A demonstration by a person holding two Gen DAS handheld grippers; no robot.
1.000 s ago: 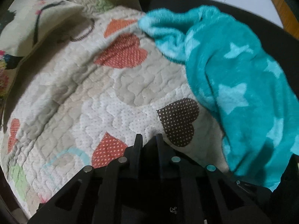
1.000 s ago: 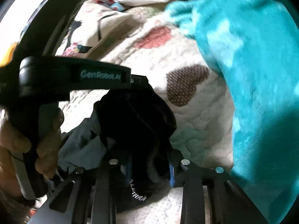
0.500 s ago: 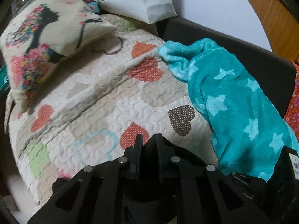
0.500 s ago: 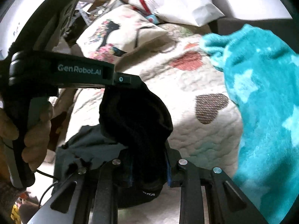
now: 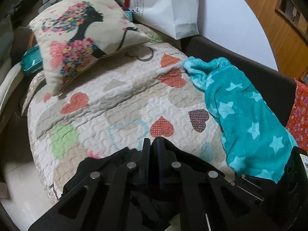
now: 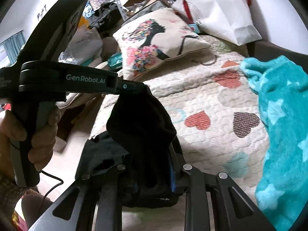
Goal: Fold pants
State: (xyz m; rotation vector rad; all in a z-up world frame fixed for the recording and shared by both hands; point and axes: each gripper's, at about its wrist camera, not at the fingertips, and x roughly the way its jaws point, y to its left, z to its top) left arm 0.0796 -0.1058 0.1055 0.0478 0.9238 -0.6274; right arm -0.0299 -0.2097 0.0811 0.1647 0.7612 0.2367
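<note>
The black pants (image 6: 140, 130) hang bunched between my two grippers, lifted above the front edge of the heart-patterned quilt (image 6: 211, 100). My right gripper (image 6: 154, 163) is shut on a thick fold of the pants. My left gripper (image 6: 134, 88) shows from the side in the right wrist view, shut on the upper edge of the same cloth. In the left wrist view my left gripper (image 5: 151, 144) has its jaws pressed together with black cloth (image 5: 184, 159) bulging around them, over the quilt (image 5: 119, 105).
A teal star-patterned blanket (image 5: 246, 115) lies along the quilt's right side. A printed pillow (image 5: 80, 44) and a white paper bag (image 5: 173, 9) sit at the back. Red floral fabric (image 5: 300, 115) is at the far right. Clutter and floor lie to the left.
Both grippers have risen and pulled back from the quilt with the pants, so the pillow, the bag and more of the quilt have come into view.
</note>
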